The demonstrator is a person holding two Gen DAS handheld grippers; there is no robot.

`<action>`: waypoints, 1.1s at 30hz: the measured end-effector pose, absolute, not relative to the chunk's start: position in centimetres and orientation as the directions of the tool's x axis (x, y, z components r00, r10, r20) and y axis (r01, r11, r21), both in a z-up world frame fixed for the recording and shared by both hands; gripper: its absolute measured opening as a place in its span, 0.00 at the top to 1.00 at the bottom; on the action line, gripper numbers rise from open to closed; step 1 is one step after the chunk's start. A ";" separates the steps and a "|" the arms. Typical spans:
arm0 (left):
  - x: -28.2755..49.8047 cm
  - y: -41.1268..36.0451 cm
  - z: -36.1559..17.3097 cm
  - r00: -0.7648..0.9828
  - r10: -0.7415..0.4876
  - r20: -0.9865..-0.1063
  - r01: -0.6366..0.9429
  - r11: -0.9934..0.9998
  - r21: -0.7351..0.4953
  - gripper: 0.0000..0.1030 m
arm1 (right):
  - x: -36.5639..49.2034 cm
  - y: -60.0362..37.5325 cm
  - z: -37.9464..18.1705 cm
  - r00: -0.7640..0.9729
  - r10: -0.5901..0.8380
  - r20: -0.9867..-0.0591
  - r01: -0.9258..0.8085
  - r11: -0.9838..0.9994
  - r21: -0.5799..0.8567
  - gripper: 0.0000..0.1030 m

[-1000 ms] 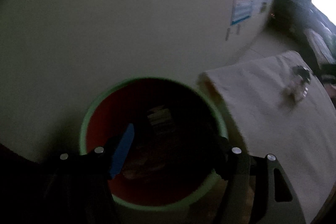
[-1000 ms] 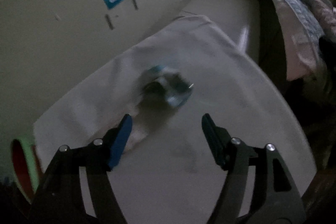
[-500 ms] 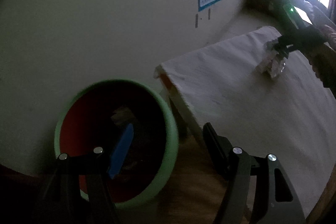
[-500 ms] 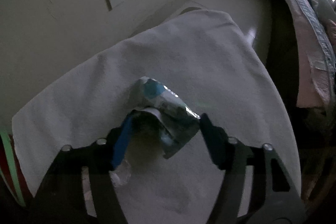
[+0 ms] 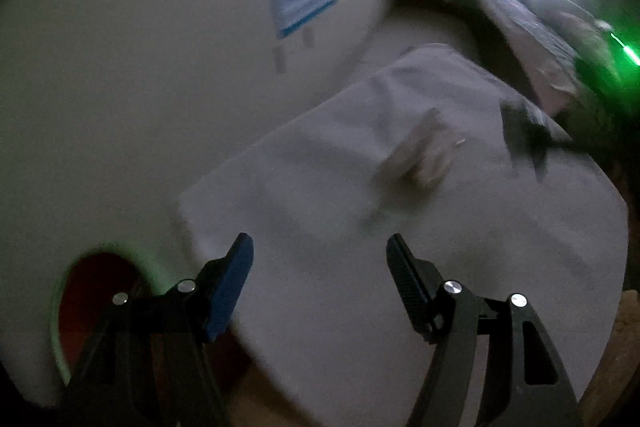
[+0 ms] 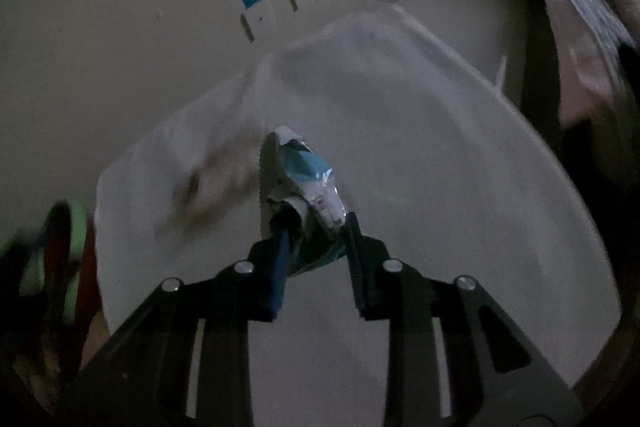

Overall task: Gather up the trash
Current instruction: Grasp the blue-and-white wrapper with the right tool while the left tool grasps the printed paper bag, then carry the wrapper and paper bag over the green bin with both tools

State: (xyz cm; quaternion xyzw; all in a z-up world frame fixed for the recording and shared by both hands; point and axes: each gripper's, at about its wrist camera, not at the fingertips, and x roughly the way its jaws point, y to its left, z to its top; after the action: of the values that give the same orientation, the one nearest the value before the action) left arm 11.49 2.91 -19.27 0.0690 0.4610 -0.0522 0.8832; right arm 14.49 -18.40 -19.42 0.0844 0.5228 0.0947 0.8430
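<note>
The crumpled wrapper [image 6: 306, 195] was found gripped by the just-closing right tongs [image 6: 316, 233], the bin [image 6: 66, 251] lying lower left; left tongs [image 5: 320, 267] stood open, empty.

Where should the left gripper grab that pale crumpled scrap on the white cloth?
Judging through the blur: take the crumpled scrap across its raised middle, from above. It sits humped on the white cloth, and the left gripper is open and empty.

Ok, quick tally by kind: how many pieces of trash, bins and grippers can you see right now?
Trash: 2, the blue-and-silver wrapper in the right gripper and a blurred pale wrapper on the white cloth
Bins: 1, green-rimmed bin
Grippers: 2, including the left gripper
Total: 5
</note>
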 end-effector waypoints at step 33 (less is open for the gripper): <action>18.6 -5.3 -21.5 0.482 -0.087 -0.872 0.222 0.975 0.025 0.59 | 2.9 -20.2 -20.3 0.486 0.331 -0.809 0.044 0.915 0.401 0.73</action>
State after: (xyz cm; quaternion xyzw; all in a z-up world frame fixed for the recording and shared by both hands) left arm 18.61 -5.26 -21.50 0.0672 0.5008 -0.0899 0.8582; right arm 2.88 -20.17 -20.34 0.1878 0.5000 0.0853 0.8411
